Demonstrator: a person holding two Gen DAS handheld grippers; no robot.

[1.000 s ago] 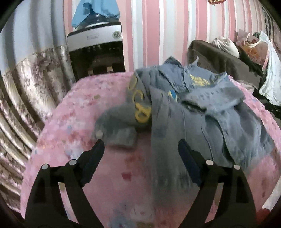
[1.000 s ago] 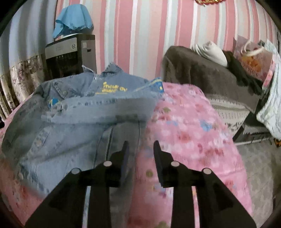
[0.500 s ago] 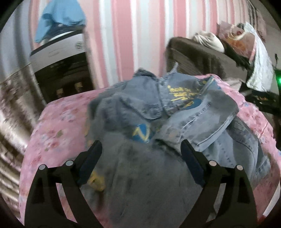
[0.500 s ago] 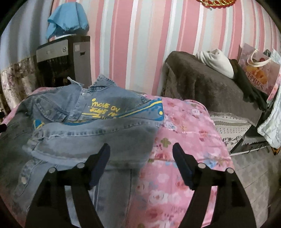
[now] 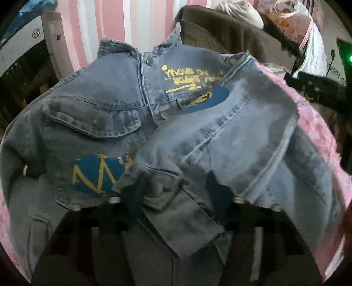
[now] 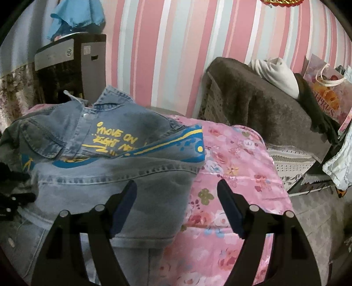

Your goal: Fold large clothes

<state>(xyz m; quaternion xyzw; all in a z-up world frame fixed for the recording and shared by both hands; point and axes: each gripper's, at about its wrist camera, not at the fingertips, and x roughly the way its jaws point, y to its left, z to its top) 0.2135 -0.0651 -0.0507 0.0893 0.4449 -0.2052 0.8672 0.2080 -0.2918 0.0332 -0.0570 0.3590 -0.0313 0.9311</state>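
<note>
A denim jacket lies buttoned-side up on a bed with a pink flowered bedspread, one sleeve folded across its chest, the collar toward a pink striped wall. In the left wrist view the cloth fills nearly the whole frame; the left gripper sits low over the sleeve cuff, its fingers spread on either side of the cuff and largely lost in shadow and blur, so whether they touch the fabric cannot be told. The bedspread shows there only as thin pink edges. The right wrist view takes in more of the room: the right gripper hangs wide open above the jacket's right edge, holding nothing, one finger over denim, the other over the pink cover. Beyond stand a dark appliance topped with blue cloth, a brown sofa with a white bundle and a printed gift bag, cut off at the frame's rim
</note>
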